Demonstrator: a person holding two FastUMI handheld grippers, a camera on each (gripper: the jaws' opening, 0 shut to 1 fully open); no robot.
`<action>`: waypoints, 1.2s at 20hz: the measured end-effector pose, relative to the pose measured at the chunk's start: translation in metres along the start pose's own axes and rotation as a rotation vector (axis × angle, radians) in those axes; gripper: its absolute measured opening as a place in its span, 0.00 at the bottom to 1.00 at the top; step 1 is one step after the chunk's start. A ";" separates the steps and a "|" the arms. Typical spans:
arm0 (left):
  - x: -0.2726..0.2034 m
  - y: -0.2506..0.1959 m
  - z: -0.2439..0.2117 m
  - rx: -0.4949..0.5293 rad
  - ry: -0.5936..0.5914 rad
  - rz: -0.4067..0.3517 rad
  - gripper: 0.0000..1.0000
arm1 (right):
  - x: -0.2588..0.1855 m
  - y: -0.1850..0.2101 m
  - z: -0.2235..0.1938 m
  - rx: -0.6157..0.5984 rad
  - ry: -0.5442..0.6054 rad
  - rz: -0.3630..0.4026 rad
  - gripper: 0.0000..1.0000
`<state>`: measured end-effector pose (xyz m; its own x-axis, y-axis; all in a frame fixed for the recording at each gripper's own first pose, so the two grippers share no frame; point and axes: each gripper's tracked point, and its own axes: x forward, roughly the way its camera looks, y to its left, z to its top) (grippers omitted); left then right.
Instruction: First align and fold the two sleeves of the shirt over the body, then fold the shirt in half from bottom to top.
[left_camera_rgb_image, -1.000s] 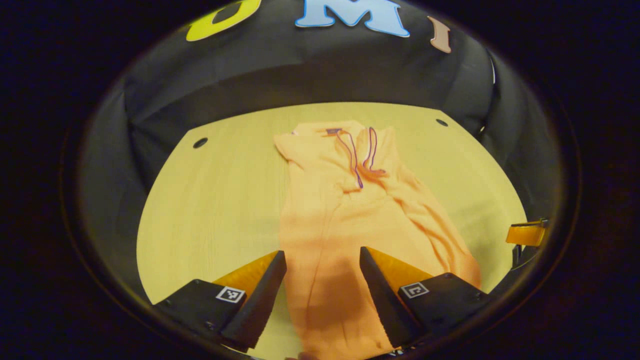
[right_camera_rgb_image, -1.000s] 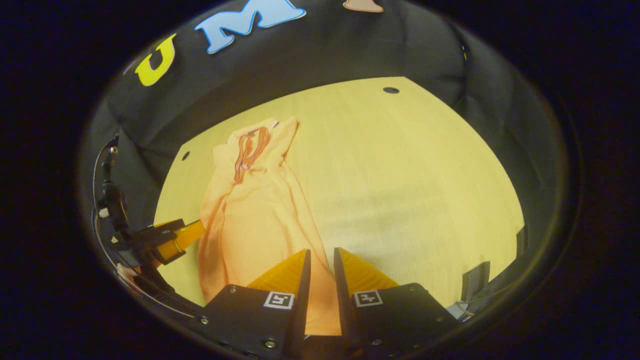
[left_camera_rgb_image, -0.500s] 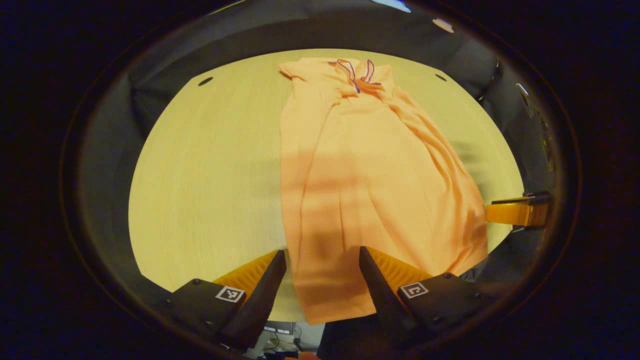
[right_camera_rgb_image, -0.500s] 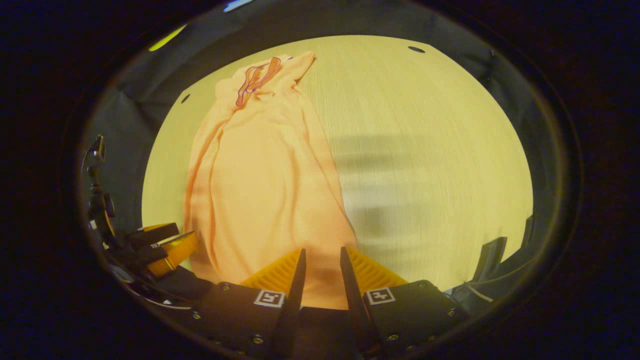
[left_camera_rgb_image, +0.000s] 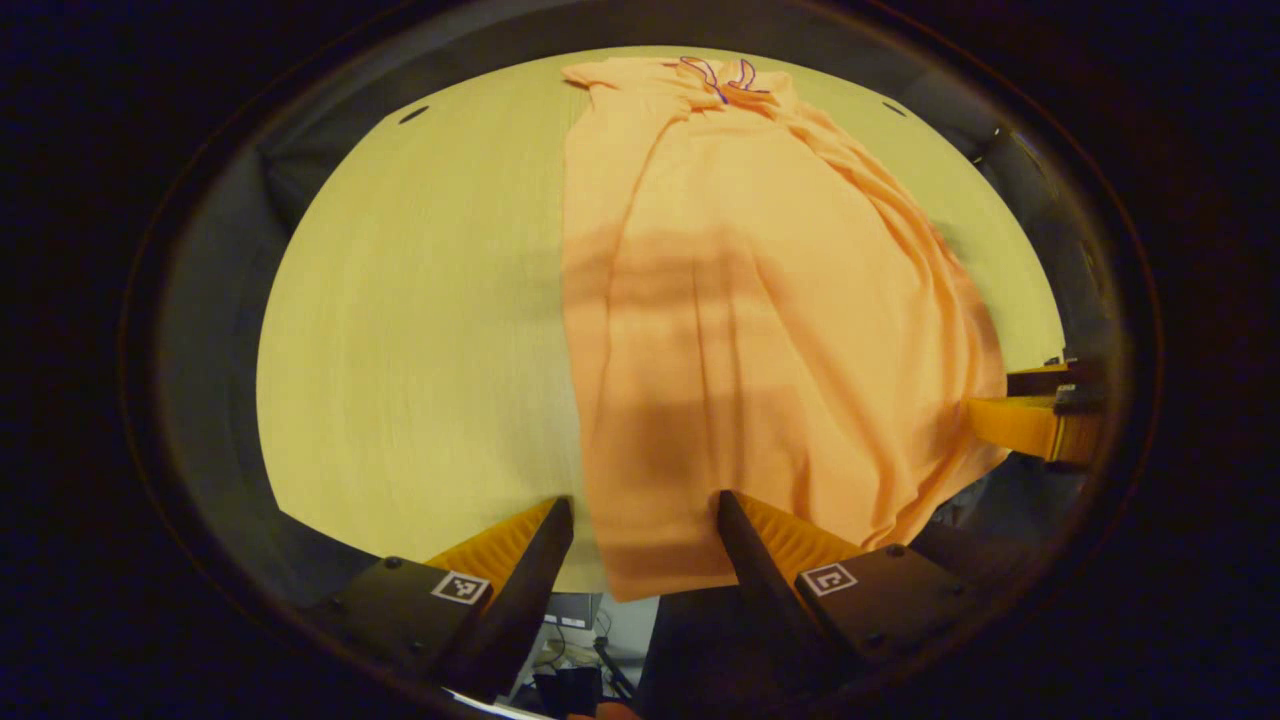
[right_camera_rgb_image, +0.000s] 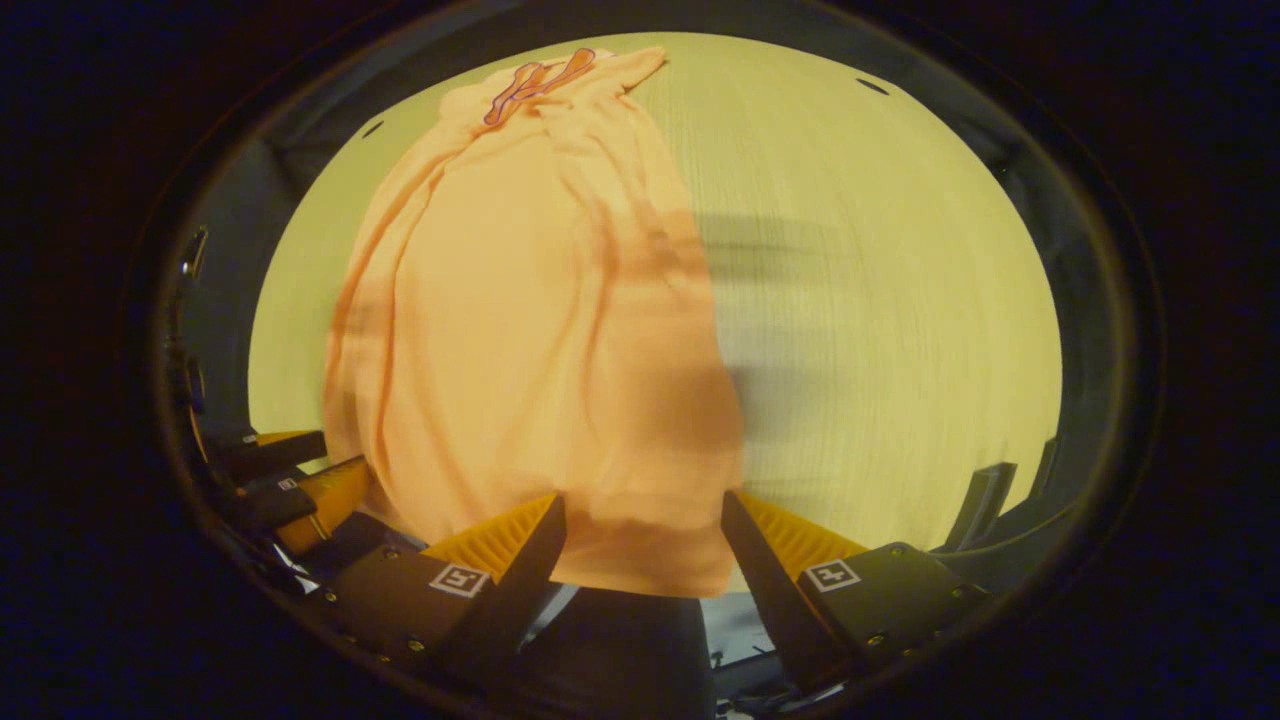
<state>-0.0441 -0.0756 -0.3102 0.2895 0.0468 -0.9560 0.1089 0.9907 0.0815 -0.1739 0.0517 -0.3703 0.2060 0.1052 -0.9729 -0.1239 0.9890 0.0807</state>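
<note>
Orange shirt (left_camera_rgb_image: 740, 300) lies lengthwise on your worktop (left_camera_rgb_image: 420, 330), hem overhanging its near edge; left hand-held gripper (left_camera_rgb_image: 645, 520) and right hand-held gripper (right_camera_rgb_image: 640, 515) both released, fingers spread.

We can read no text, brand or number anywhere; only small square coded markers sit on the bodies just behind the left tongs (left_camera_rgb_image: 645, 515) and right tongs (right_camera_rgb_image: 643, 510).
</note>
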 end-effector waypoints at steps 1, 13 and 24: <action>0.003 -0.002 0.004 0.001 0.013 0.004 0.94 | 0.003 0.001 -0.004 -0.014 0.025 -0.015 0.98; 0.016 -0.011 0.016 -0.031 0.151 -0.026 0.94 | 0.005 0.001 -0.003 -0.049 0.087 -0.097 0.98; -0.001 -0.029 0.028 -0.109 0.095 -0.105 0.05 | 0.005 -0.009 0.005 0.027 0.035 -0.097 0.00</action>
<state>-0.0212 -0.1084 -0.3037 0.1903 -0.0510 -0.9804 0.0282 0.9985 -0.0464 -0.1674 0.0442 -0.3747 0.1821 0.0052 -0.9833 -0.0785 0.9969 -0.0093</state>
